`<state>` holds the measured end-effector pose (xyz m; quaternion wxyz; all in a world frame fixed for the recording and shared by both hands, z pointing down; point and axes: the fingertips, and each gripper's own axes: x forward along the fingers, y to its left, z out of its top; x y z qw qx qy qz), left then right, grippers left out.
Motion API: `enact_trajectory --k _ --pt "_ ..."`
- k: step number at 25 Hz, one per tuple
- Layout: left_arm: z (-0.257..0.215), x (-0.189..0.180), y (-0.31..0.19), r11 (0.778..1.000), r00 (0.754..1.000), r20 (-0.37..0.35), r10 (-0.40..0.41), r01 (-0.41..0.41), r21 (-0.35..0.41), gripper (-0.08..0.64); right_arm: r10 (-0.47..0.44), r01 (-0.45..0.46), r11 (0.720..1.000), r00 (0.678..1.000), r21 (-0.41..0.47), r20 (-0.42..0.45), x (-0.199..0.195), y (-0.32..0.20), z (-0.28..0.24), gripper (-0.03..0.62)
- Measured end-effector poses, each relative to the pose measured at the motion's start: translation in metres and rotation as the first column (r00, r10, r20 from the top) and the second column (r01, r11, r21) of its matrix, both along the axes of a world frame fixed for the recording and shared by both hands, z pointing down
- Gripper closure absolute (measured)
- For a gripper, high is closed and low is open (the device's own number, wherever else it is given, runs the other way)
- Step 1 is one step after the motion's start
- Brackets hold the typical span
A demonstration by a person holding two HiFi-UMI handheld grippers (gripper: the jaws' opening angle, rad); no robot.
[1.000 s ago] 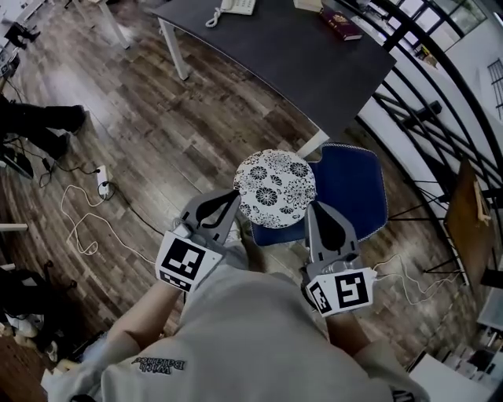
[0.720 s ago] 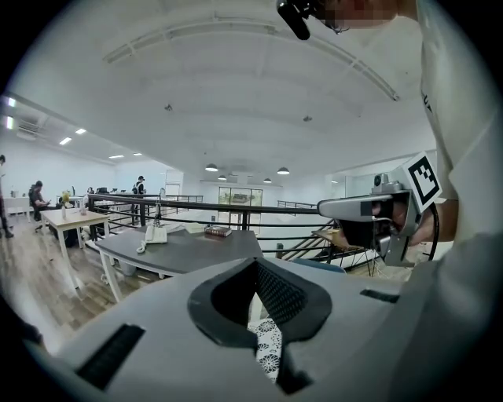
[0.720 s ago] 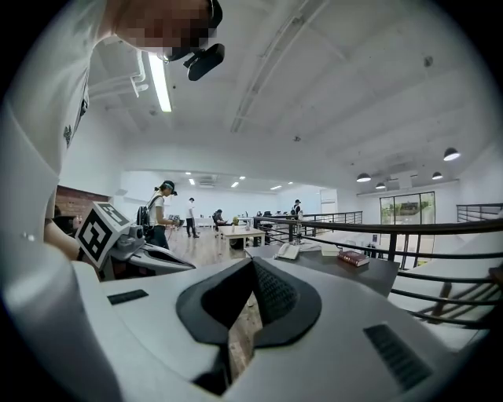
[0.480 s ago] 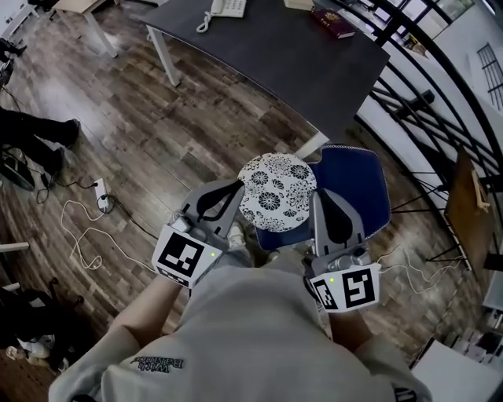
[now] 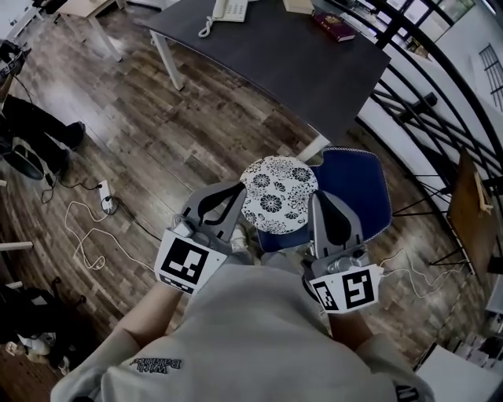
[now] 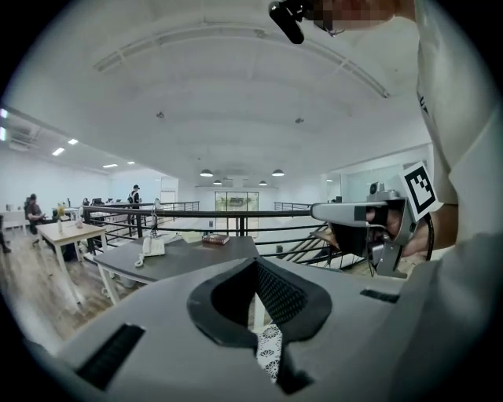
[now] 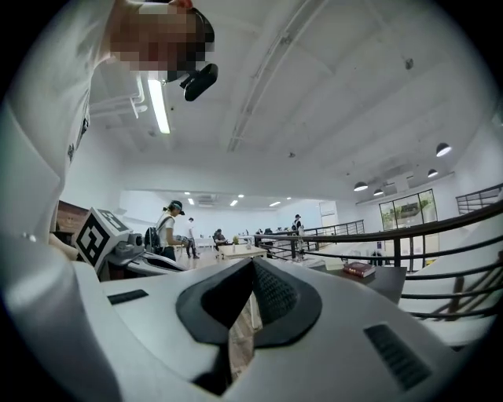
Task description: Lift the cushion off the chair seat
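A round white cushion (image 5: 278,193) with a dark flower print hangs in the air over the near left part of the blue chair seat (image 5: 355,188). My left gripper (image 5: 240,193) is shut on the cushion's left edge; a strip of printed fabric (image 6: 269,351) shows pinched between its jaws. At the cushion's right edge my right gripper (image 5: 315,199) is shut as well, with pale fabric (image 7: 241,336) caught between its jaws. Both grippers point away from me, roughly level. The cushion tilts a little and hides part of the seat.
A dark table (image 5: 299,59) stands beyond the chair, with a phone (image 5: 228,9) and a red book (image 5: 335,25) on it. A black railing (image 5: 424,94) runs along the right. A power strip and white cables (image 5: 102,198) lie on the wood floor to the left, near a person's legs (image 5: 35,129).
Both grippers, still shut on the cushion, have risen a little with it, and it now sits slightly further over the chair seat.
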<state>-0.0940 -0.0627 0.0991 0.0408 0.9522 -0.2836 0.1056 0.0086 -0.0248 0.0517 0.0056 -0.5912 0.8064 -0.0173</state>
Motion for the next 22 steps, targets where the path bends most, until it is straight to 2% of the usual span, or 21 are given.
enact_trajectory --k 3,5,9,12,17,18,19,22 --pt "-0.009 0.001 0.001 1.000 1.000 0.018 -0.026 0.026 0.015 0.555 -0.041 0.040 0.998 0.999 0.042 0.014 -0.002 0.001 -0.006 0.589" --pt "-0.011 0.004 0.000 0.999 0.999 0.009 -0.032 0.032 0.019 0.555 -0.049 0.049 0.998 0.999 0.041 0.013 0.002 -0.001 -0.004 0.589" --pt "-0.022 0.021 0.003 0.997 0.999 -0.036 0.015 -0.013 0.073 0.555 -0.058 0.058 0.998 0.998 0.002 0.019 0.016 -0.004 0.007 0.589" --pt "-0.020 0.032 0.004 0.994 0.999 -0.013 0.038 -0.036 0.105 0.555 -0.073 0.073 0.997 0.997 -0.022 0.020 0.026 -0.010 0.016 0.589" --pt "0.000 0.054 -0.006 0.996 0.999 0.012 0.050 -0.051 0.077 0.555 -0.073 0.076 0.993 0.997 -0.095 0.029 0.048 -0.029 0.044 0.581" --pt "0.005 0.057 -0.010 0.997 0.999 0.012 0.051 -0.051 0.061 0.555 -0.082 0.084 0.990 0.996 -0.113 0.021 0.051 -0.034 0.052 0.520" --pt "0.013 0.061 -0.014 0.998 0.999 0.019 0.049 -0.050 0.044 0.555 -0.092 0.093 0.987 0.996 -0.131 0.014 0.054 -0.039 0.061 0.486" --pt "0.043 0.072 -0.030 0.999 0.998 0.052 0.041 -0.041 -0.010 0.554 -0.118 0.116 0.976 0.993 -0.187 0.001 0.062 -0.058 0.090 0.441"
